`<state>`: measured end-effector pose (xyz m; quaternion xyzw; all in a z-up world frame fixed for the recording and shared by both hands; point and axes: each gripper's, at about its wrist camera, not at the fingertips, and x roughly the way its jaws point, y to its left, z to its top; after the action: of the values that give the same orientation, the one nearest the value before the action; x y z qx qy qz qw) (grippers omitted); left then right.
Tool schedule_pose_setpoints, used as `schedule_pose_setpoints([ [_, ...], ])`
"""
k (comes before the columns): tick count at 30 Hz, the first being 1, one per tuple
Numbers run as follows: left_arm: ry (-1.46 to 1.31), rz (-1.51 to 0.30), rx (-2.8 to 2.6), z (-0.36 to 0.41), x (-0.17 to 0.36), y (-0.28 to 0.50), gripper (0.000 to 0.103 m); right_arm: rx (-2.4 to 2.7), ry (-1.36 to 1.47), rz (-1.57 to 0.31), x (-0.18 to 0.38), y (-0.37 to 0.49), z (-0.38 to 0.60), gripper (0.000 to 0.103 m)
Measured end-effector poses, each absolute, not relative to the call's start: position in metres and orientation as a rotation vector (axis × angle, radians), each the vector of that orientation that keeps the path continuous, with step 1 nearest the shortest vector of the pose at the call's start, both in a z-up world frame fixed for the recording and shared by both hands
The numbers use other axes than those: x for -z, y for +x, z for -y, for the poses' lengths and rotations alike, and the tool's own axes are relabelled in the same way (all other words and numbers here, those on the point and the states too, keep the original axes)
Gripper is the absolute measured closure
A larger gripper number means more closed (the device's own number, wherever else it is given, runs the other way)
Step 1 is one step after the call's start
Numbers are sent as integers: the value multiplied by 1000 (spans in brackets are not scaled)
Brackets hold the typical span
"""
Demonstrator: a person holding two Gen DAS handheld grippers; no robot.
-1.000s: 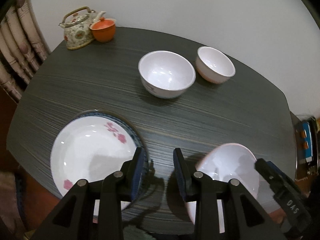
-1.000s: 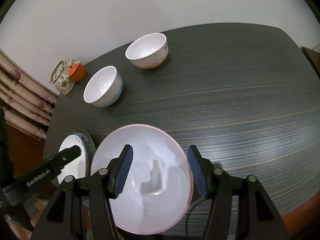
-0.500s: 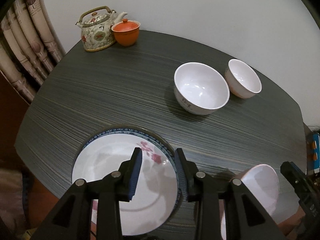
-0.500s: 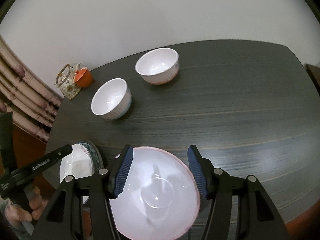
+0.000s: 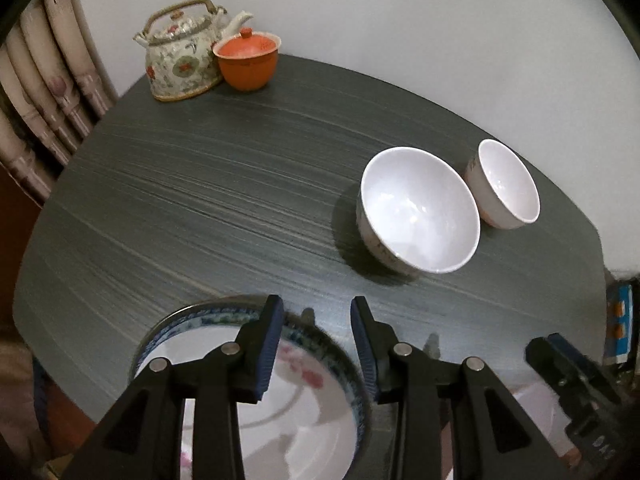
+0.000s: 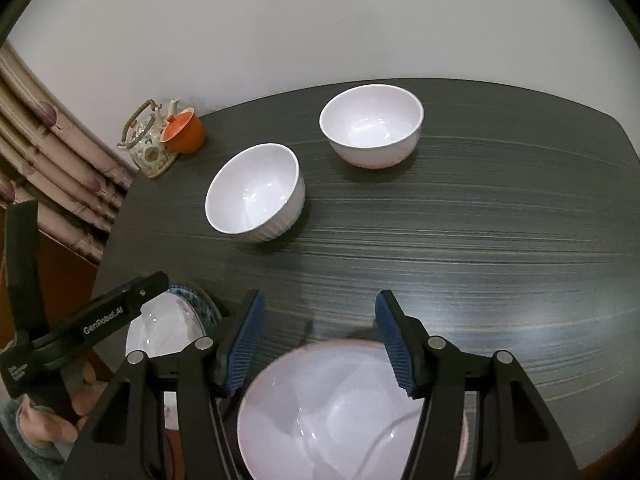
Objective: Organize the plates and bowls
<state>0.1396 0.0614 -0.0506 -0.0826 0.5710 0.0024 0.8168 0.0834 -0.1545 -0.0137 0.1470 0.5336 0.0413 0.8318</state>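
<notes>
The left tongs (image 5: 317, 320) stand with a narrow gap between their blue pads, gripping nothing, poised over the far rim of the blue-rimmed plate (image 5: 312, 400), which lies at the near left edge of the dark worktop (image 5: 200, 208). The right tongs (image 6: 319, 322) are spread wide above the pink-rimmed plate (image 6: 340, 412) at the near edge, their pads clear of it. Farther back on the worktop stand 2 white bowls, apart from each other: the ribbed bowl (image 6: 254, 192) to the left and the smooth bowl (image 6: 372, 124) beyond it. In the far left corner a floral teapot (image 5: 182, 56) touches an orange lidded cup (image 5: 248, 60), beside a curtain (image 5: 36, 92)
</notes>
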Motion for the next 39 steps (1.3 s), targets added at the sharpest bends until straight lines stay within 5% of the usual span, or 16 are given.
schedule_pose_setpoints([
  [29,-332,-1328,57,-57,106,244,67,-58,378,-1228,77,213,135,48],
  [31,-324,-1331,59,-55,108,246,70,-54,380,-1241,83,218,134,52],
  [33,-318,-1335,70,-53,110,247,84,-60,381,-1252,88,220,134,57],
  [39,-303,-1328,92,-50,107,247,93,-76,401,-1287,101,225,130,78],
])
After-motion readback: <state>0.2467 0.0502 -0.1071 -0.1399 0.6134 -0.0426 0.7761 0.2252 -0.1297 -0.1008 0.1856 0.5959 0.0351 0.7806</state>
